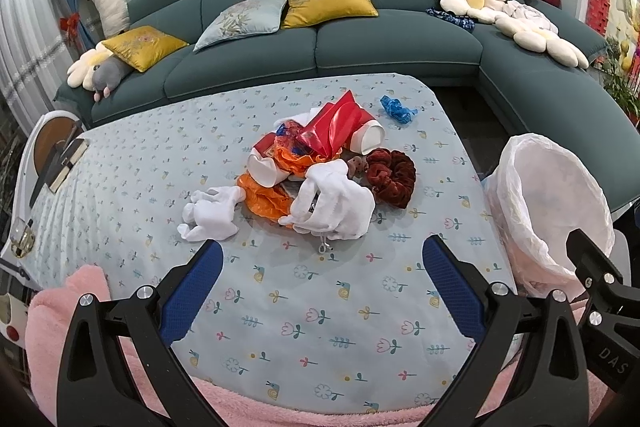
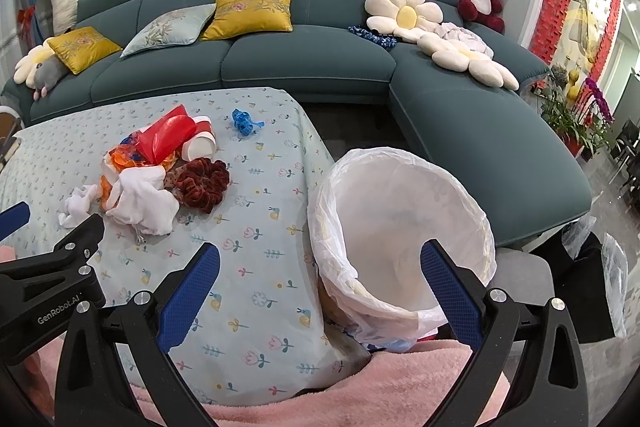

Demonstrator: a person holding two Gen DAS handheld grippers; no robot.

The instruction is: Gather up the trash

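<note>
Both grippers, left gripper and right gripper, have jaws released, holding nothing. Trash pile lies on the tabletop ahead of left jaws; lined bin sits between right jaws.

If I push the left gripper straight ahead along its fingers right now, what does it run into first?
Most likely the crumpled white cloth at the near edge of the trash pile, on the floral blue tablecloth. The left gripper is open and empty, with bare cloth ahead until then. Its height above the table is unclear, so it could pass over.
</note>
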